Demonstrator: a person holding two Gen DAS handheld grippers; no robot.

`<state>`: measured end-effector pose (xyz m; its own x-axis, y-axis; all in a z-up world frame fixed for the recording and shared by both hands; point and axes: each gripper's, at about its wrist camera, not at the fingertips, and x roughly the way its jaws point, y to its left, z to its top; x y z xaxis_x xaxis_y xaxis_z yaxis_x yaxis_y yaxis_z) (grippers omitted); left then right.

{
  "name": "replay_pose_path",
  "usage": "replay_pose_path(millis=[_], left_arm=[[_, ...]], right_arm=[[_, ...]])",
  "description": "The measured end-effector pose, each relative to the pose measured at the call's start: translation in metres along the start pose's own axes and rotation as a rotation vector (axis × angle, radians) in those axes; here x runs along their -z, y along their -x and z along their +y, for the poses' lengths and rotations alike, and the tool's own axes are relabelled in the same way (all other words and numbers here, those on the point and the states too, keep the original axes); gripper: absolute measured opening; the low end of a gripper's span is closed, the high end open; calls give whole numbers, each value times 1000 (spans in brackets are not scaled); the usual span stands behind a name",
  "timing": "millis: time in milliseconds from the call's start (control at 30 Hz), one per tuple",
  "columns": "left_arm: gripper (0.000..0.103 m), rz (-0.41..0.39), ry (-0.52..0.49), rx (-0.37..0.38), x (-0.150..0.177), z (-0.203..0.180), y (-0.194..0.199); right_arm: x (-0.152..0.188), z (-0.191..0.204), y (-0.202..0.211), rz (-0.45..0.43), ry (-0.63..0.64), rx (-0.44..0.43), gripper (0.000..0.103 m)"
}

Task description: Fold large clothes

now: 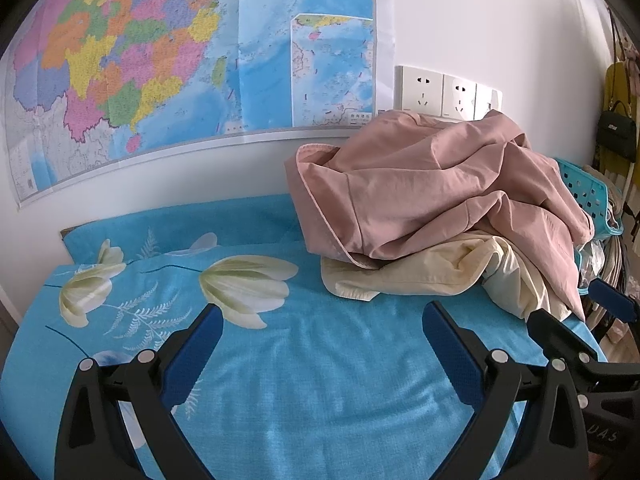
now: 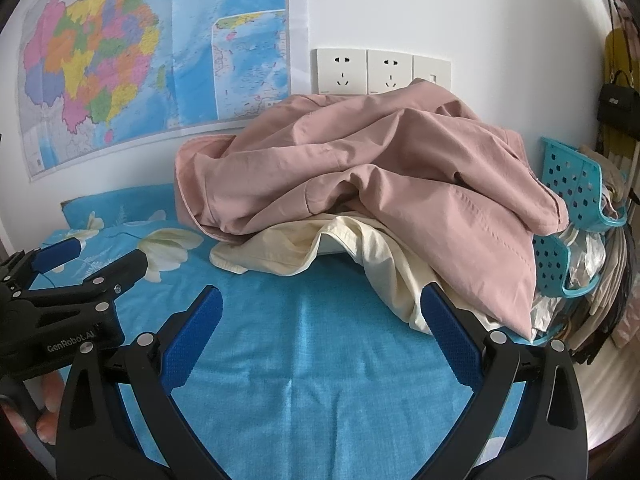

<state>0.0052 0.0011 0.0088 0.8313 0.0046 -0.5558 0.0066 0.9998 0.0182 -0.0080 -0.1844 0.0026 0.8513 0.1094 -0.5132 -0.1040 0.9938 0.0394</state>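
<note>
Both wrist views look across a work surface covered by a blue floral cloth (image 1: 304,360) toward a white wall. The left gripper (image 1: 322,320) occupies the lower centre of its own frame, jaws spread wide with nothing between them, above bare cloth; it also appears at the left edge of the right wrist view (image 2: 92,258), likewise spread. The right gripper (image 2: 321,300) fills the lower centre of its frame, jaws wide apart and empty, its right blue pad just beside the hanging cream fabric.

A crumpled pink garment (image 1: 440,192) lies heaped at the centre right of the left wrist view, and at the centre of the right wrist view (image 2: 380,172). It rests on top of a cream garment (image 1: 400,276), whose edge spills forward onto the cloth (image 2: 288,248).

A coloured wall map (image 1: 160,60) fills the upper left. White wall sockets (image 2: 364,72) sit just above the pile. A turquoise perforated basket (image 2: 568,184) stands at the right, beside the pile.
</note>
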Motion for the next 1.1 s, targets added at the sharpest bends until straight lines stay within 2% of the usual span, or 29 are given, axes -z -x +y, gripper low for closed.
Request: replay_pose_path(millis=[1100], left_arm=[[97, 3, 4, 8, -5, 0, -5]], right_arm=[[-3, 6, -4, -25, 26, 0, 98]])
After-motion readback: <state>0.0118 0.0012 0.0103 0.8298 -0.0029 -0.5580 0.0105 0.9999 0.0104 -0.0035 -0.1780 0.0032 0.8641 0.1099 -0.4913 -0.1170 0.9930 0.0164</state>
